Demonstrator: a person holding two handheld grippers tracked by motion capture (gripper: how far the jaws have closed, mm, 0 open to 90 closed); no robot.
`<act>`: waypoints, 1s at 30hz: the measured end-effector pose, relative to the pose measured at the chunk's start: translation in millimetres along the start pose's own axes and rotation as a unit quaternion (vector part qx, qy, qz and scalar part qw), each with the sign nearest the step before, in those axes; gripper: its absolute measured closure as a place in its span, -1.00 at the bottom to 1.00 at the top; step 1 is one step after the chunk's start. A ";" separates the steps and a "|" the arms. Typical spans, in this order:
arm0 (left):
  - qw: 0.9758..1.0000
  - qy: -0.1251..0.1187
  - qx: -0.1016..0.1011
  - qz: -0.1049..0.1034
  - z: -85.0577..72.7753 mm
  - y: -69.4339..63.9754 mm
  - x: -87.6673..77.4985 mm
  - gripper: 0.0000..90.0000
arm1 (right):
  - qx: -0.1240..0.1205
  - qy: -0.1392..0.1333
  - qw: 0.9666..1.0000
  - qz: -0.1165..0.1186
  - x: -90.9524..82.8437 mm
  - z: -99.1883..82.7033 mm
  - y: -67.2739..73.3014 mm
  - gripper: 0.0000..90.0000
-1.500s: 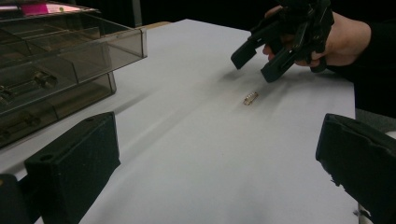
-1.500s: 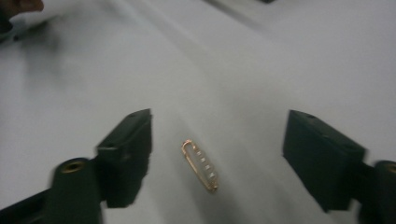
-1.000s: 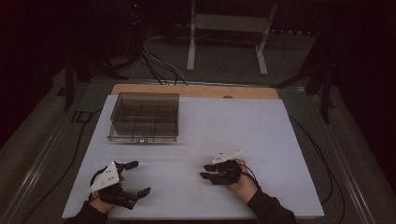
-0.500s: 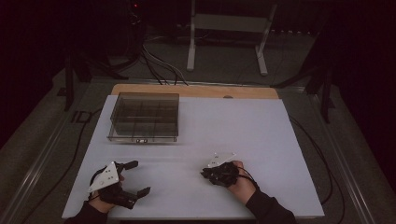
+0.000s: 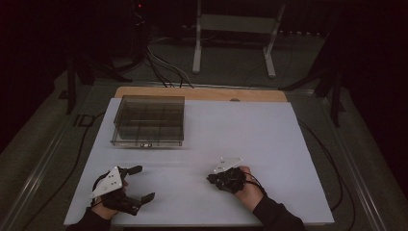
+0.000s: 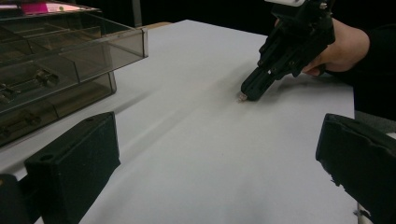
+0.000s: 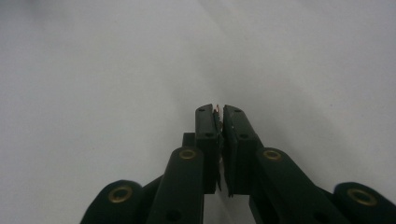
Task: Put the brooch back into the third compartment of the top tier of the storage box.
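While the left gripper (image 5: 137, 185) sits spread and empty at lower left of the high view, the right gripper (image 7: 219, 112) pinches a small pale part (image 6: 241, 98), tip low over the white table (image 5: 269, 139). Thin grip: part may slip or twist. Farther off, upper left, the compartment box (image 5: 149, 120) stands apart; a long carry risks dropping it.

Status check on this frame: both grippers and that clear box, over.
Left gripper open, idle. Right gripper shut on a tiny pale item, tips at the white mat. Compartment box untouched.
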State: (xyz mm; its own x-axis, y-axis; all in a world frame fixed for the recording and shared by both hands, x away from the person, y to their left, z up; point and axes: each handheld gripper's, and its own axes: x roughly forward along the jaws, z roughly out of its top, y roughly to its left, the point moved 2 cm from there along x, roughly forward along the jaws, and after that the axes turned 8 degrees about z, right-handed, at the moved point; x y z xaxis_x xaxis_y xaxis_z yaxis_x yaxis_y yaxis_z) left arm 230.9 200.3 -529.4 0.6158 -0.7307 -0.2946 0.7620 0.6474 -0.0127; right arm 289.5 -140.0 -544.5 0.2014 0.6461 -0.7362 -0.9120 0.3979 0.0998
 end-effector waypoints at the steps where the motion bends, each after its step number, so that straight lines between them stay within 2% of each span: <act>1: 1.000 0.001 0.000 0.000 -0.2 -0.2 -0.1 -0.99 | 0.000 -0.001 1.000 0.000 -0.4 0.2 0.2 0.90; 19: 1.000 -0.001 0.001 0.000 0.1 -0.2 -0.3 -0.99 | 0.007 -0.021 1.000 0.009 -12.5 6.4 1.8 0.90; 30: 1.000 0.001 0.002 0.000 0.1 -0.6 -0.2 -0.99 | 0.015 -0.023 0.999 0.016 -15.8 8.3 2.6 0.90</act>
State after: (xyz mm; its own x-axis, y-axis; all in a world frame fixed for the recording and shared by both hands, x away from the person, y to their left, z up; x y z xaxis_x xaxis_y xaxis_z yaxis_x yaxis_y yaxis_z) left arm 230.3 200.0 -529.3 0.6150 -0.7308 -0.2961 0.7631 0.6462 -0.0100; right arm 286.9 -143.8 -527.1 0.1890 0.6878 -0.7009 -0.9075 0.3950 0.1430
